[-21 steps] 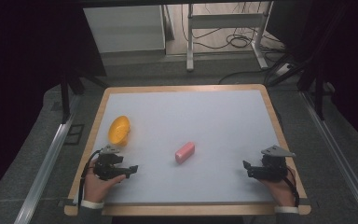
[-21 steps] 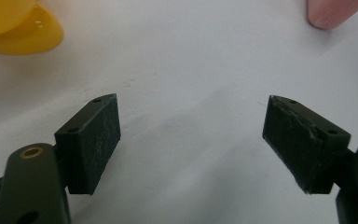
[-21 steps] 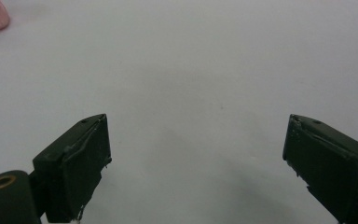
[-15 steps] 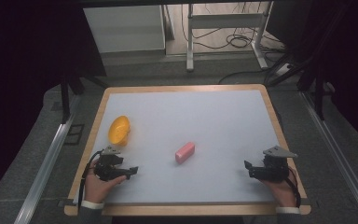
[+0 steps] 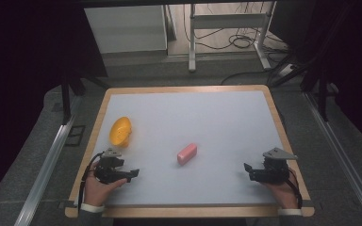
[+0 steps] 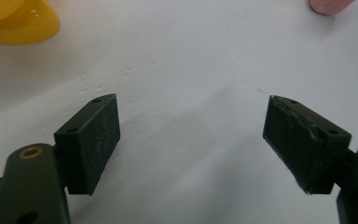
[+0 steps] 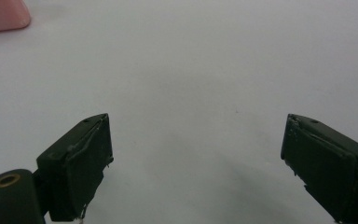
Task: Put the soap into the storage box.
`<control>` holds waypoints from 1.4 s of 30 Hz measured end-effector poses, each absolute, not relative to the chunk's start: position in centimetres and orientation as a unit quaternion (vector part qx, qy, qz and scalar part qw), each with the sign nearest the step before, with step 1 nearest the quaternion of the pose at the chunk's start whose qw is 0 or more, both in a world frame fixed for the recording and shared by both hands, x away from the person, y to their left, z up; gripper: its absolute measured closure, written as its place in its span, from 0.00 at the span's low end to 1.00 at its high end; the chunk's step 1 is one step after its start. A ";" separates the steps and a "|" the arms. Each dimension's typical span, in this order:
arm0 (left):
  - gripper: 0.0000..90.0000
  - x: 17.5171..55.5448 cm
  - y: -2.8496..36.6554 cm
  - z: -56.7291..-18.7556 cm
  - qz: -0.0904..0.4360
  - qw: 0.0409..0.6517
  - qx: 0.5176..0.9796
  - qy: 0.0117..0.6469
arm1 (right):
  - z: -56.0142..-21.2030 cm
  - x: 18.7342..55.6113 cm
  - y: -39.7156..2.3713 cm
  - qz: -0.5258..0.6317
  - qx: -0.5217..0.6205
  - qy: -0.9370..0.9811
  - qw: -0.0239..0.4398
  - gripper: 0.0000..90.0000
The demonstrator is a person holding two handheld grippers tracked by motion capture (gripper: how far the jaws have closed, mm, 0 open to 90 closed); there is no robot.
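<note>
pink and small, the block lies flat near the middle of the white table, a little toward the near edge, its long side slanting up to the right in the high view. nothing touches it. the yellow bowl sits well to its left, near the table's left rim, tipped so its hollow faces the camera.

the left gripper rests low over the near left corner, held in the person's left hand, pointing right toward the block but well apart from it. in the left gripper view its jaws stand wide with bare table between them; the bowl shows at the top left corner and the block's end at the top right.

the right gripper rests over the near right corner in the right hand, pointing left toward the block, also well apart. in the right gripper view its jaws gape wide too, holding nothing, with the block at the top left corner.

the block lies between the two grippers, slightly farther from the person than either.
</note>
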State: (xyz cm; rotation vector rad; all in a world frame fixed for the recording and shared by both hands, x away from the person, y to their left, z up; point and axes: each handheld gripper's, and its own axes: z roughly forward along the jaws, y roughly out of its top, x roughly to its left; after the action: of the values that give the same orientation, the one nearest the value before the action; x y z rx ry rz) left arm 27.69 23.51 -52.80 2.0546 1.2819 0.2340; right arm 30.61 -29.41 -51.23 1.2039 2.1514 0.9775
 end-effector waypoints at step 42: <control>0.23 28.8 20.4 -49.3 0.066 0.364 0.812 0.452 | -50.6 30.0 -30.1 0.367 0.441 0.776 0.262 0.09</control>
State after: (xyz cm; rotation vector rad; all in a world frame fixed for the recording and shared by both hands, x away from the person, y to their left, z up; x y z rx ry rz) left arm 28.79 20.36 -49.34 2.0883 1.1638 0.1710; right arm 30.00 -30.11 -50.57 1.1932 2.1009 0.9925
